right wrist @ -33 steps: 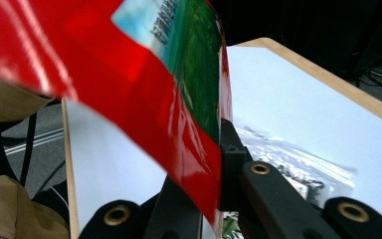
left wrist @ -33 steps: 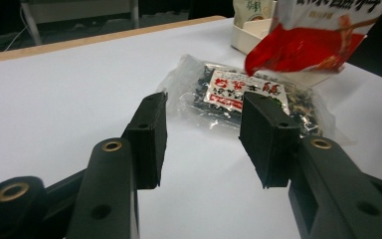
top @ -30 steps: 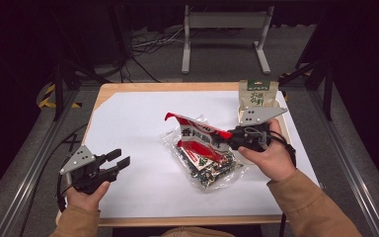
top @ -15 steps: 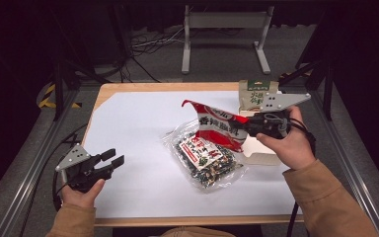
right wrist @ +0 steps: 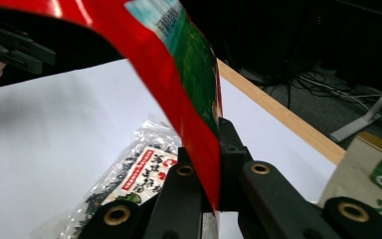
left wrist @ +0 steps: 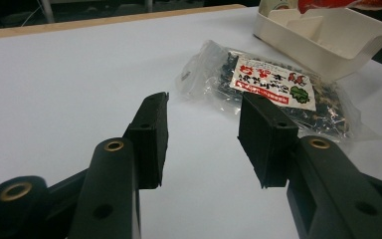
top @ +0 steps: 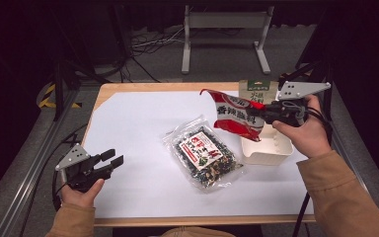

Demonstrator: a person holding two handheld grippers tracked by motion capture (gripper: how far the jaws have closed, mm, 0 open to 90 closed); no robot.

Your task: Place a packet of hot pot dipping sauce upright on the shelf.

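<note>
Now the right gripper, pinching the red packet, has carried it over the white tray.

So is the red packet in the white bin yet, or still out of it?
Out: the right gripper holds the red packet in the air above the white bin.

White-topped table — clear packet, cream tray (compartmented), green pouch.

Red snack packet, pinched at one edge, aloft over white tray
</note>
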